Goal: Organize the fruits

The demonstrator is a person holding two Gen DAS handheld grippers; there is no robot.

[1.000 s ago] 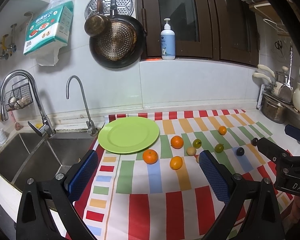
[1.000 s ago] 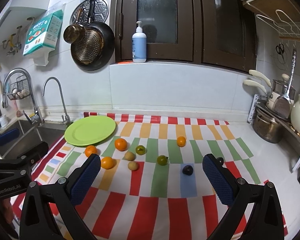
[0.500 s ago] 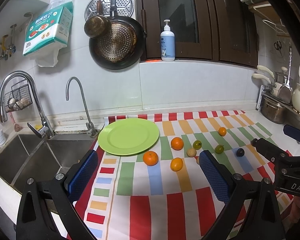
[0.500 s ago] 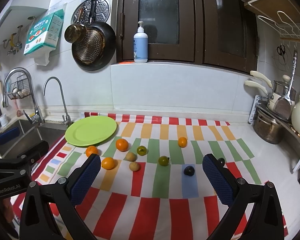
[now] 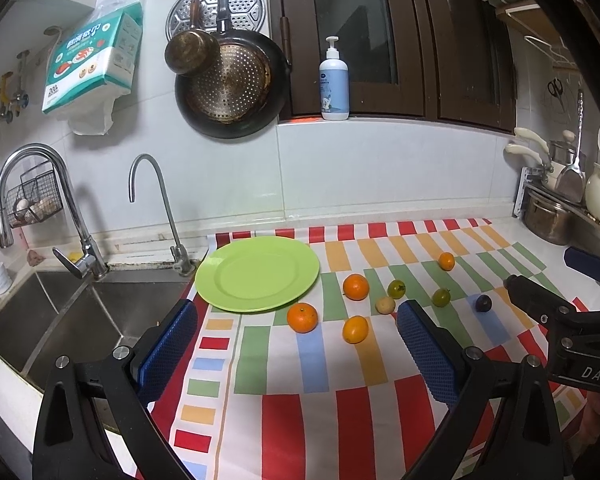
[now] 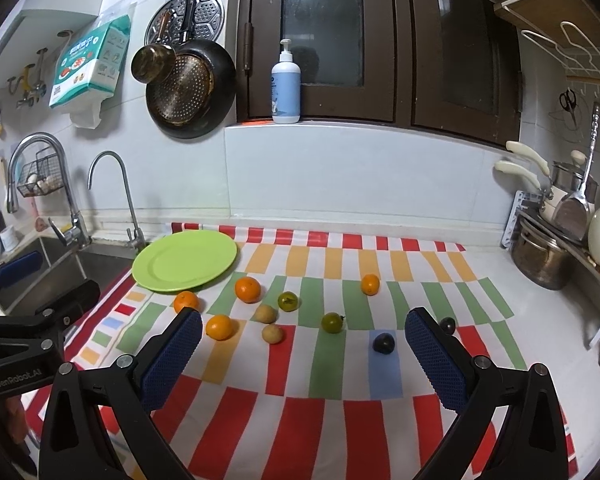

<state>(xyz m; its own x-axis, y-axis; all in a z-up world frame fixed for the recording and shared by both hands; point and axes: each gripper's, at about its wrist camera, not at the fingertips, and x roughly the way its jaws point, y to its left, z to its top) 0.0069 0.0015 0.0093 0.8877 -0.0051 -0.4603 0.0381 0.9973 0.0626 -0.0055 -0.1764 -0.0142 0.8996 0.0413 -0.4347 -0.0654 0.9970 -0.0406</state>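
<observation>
White wall tiles back a kitchen table (image 6: 496, 280) covered with a striped cloth (image 6: 328, 372) in red, green, orange and blue blocks. To the left lies a steel sink (image 5: 60, 320) with two taps.

Left hand-held gripper (image 5: 296, 344): jaws spread wide, blue pads facing each other, nothing between them and nothing touched. It hangs above the near left part of the cloth.

Right hand-held gripper (image 6: 304, 348): jaws likewise wide apart, empty, above the near middle of the cloth.

Green plate (image 5: 257, 273): empty, at the cloth's far left corner, beside the sink.

Fruit, all on the cloth, right of the plate:
- Four orange fruits: one (image 6: 186, 302) just beside the plate's near rim, one (image 6: 247, 289) just right of the plate, one (image 6: 219, 327) nearer the grippers, one small (image 6: 370, 284) well apart to the right.
- Two green fruits (image 6: 287, 301) (image 6: 332, 322) in the middle.
- Two pale tan fruits (image 6: 266, 313) (image 6: 272, 333) close together.
- Two dark fruits: one (image 6: 383, 343) on a blue block, the other (image 6: 447, 324) partly hidden behind the right gripper's right finger.

No fruit touches another.
</observation>
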